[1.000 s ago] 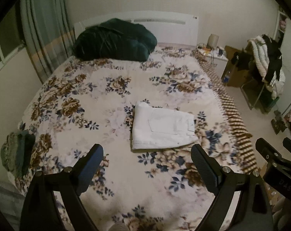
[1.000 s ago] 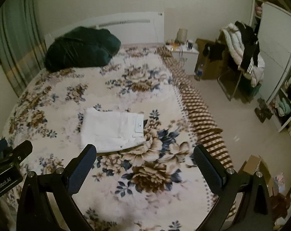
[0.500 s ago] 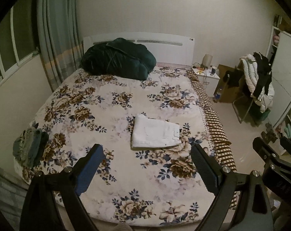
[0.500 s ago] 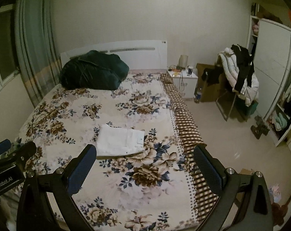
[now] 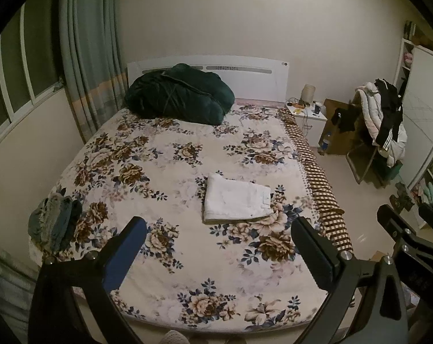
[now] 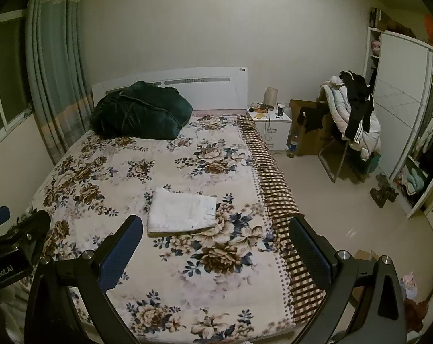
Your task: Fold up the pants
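The white pants (image 5: 237, 199) lie folded into a flat rectangle on the floral bedspread (image 5: 164, 172), right of the bed's middle; they also show in the right wrist view (image 6: 182, 215). My left gripper (image 5: 217, 229) is open and empty, held well back beyond the foot of the bed. My right gripper (image 6: 216, 229) is open and empty too, equally far back. The right gripper's body shows at the left wrist view's right edge (image 5: 408, 243), and the left gripper's body at the right wrist view's left edge (image 6: 13, 246).
A dark green duvet (image 5: 179, 94) is bunched at the headboard. Grey-green clothes (image 5: 54, 223) lie at the bed's left front corner. A nightstand (image 6: 270, 123), a chair piled with clothes (image 6: 351, 120) and a wardrobe (image 6: 402, 120) stand on the right. A window and curtain (image 5: 87, 71) are on the left.
Both grippers have pulled back and up from the bed, so the whole bed and room now show. The folded pants have not moved. Both stay open.
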Demonstrator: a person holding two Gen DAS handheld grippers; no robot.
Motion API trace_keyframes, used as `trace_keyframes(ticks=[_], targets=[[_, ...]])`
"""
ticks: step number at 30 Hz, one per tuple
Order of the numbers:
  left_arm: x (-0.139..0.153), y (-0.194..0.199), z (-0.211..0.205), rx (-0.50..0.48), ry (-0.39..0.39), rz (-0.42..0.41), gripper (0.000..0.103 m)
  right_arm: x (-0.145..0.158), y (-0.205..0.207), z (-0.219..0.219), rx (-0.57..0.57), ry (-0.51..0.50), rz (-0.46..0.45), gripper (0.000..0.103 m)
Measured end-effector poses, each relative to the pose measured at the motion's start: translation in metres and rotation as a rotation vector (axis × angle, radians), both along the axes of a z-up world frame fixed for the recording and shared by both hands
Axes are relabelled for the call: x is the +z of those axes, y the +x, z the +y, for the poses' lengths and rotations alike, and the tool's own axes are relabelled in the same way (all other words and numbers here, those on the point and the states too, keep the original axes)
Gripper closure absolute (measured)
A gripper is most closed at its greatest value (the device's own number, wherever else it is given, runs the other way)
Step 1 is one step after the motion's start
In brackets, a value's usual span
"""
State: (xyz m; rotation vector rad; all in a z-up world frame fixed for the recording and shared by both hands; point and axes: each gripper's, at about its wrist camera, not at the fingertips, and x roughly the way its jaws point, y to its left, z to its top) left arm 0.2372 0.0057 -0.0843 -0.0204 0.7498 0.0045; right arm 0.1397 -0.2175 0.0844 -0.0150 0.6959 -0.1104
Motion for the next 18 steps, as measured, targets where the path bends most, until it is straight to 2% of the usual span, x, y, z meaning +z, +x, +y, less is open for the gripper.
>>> trace_keyframes(ticks=[18], targets=[[0.010,-0.013,0.004,0.018,0.029,-0.017,0.000,-0.005,0.004,0.005,0.025,0.015,0.007,0.000]])
